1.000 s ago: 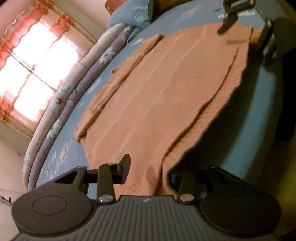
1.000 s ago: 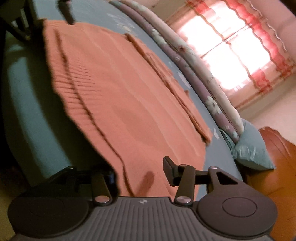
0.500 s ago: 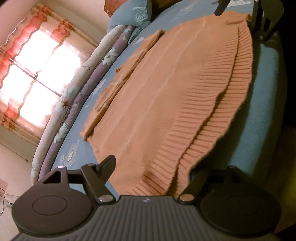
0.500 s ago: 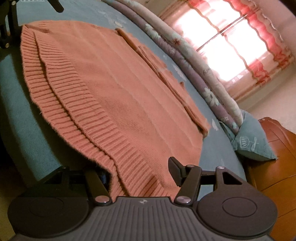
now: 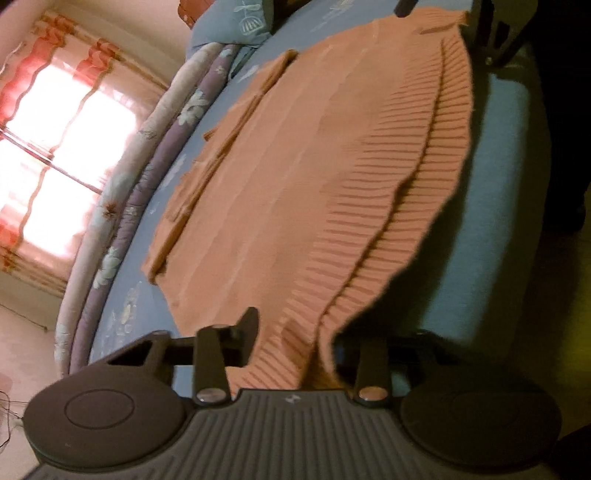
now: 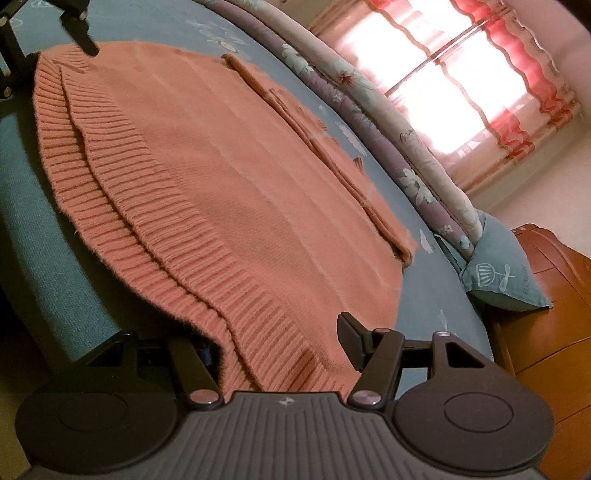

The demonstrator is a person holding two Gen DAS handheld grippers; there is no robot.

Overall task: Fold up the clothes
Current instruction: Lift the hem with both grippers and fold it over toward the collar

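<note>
An orange knit sweater (image 5: 295, 166) lies spread on the blue bed sheet (image 5: 498, 184), its ribbed hem along the near edge. My left gripper (image 5: 295, 339) is at one hem corner. Its jaws are closing, with the bunched hem pinched between them; the right-hand finger is hidden under the fabric. In the right wrist view the sweater (image 6: 221, 166) runs away from my right gripper (image 6: 273, 343), which stands open at the other hem corner. The hem lies slack between its fingers, one finger beneath the cloth. A finger (image 6: 79, 35) of the left gripper shows at the top left.
A rolled floral quilt (image 5: 122, 206) runs along the far side of the bed, with a blue pillow (image 6: 498, 273) at its end. A wooden nightstand (image 6: 546, 314) stands beside the bed. Bright curtained windows (image 6: 461, 85) lie beyond. The bed's near edge (image 6: 37, 240) drops to a dark floor.
The sweater, lifted and blurred a second ago, has settled flat on the bed. The left jaws spread wide, then closed in on the hem. The right jaws widened slightly.
</note>
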